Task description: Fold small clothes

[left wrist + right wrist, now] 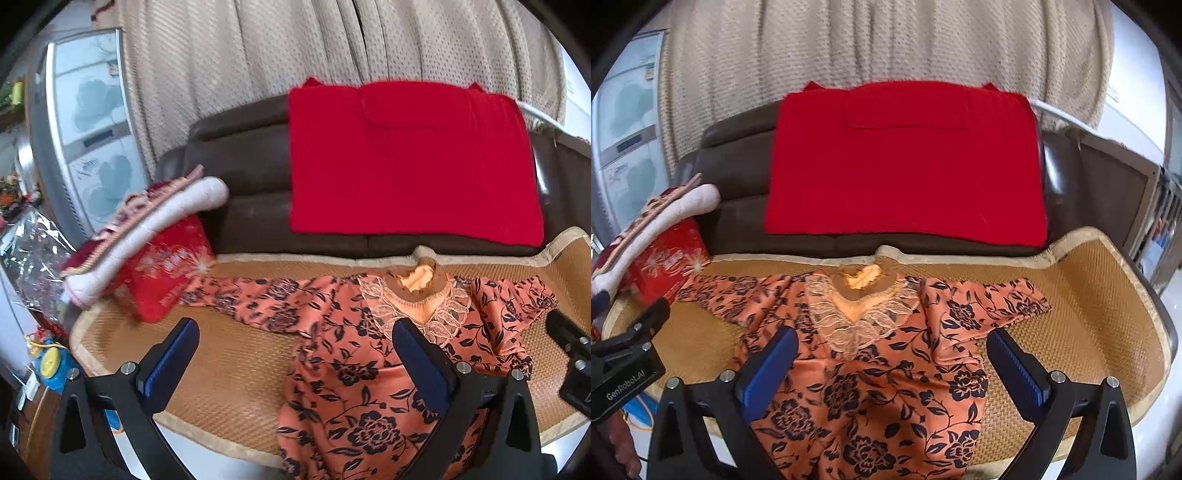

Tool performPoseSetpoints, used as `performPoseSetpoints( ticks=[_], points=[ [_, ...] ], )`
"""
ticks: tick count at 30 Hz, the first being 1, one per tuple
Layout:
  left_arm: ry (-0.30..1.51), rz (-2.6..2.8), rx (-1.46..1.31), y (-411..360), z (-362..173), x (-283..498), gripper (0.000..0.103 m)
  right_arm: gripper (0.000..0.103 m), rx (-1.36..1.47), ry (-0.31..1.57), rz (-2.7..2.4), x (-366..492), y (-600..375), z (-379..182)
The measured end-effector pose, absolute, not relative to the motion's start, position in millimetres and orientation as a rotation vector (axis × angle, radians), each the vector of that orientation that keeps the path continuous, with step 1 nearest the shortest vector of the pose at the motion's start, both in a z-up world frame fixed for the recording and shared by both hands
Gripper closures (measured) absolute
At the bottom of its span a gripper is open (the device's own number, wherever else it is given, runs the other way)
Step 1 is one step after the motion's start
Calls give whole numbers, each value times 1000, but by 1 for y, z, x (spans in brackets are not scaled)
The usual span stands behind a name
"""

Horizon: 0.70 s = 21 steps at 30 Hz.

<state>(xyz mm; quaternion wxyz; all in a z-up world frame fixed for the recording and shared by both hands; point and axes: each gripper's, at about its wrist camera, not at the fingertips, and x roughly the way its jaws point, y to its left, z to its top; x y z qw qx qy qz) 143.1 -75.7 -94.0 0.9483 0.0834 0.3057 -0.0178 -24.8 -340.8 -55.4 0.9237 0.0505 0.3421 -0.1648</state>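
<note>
An orange blouse with black flowers and a lace collar [354, 354] [879, 373] lies spread face up on a woven mat [229, 373] [1082, 332], sleeves out to both sides, hem hanging over the front edge. My left gripper [295, 350] hovers open above the blouse's left side, nothing between its blue pads. My right gripper [892, 354] hovers open over the blouse's chest, also holding nothing. Each gripper's black body shows at the edge of the other's view.
A red knitted garment [410, 158] [905, 162] is draped over the brown sofa back [243, 177]. A red box [162, 266] with a rolled pink-white cloth [147, 240] stands at the mat's left end. Curtains hang behind; a refrigerator [92, 125] stands left.
</note>
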Motion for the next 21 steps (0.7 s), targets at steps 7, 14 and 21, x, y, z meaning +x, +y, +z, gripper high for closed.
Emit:
performPoseSetpoints(
  ticks=[7, 14, 21],
  points=[
    [699, -73, 167, -116, -145, 212, 0, 0, 93, 740, -463, 16, -383, -87],
    [775, -151, 131, -157, -197, 283, 0, 0, 205, 726, -525, 60, -464, -129],
    [719, -190, 168, -156, -235, 290, 0, 4, 683, 620, -671, 36, -636, -193]
  ],
)
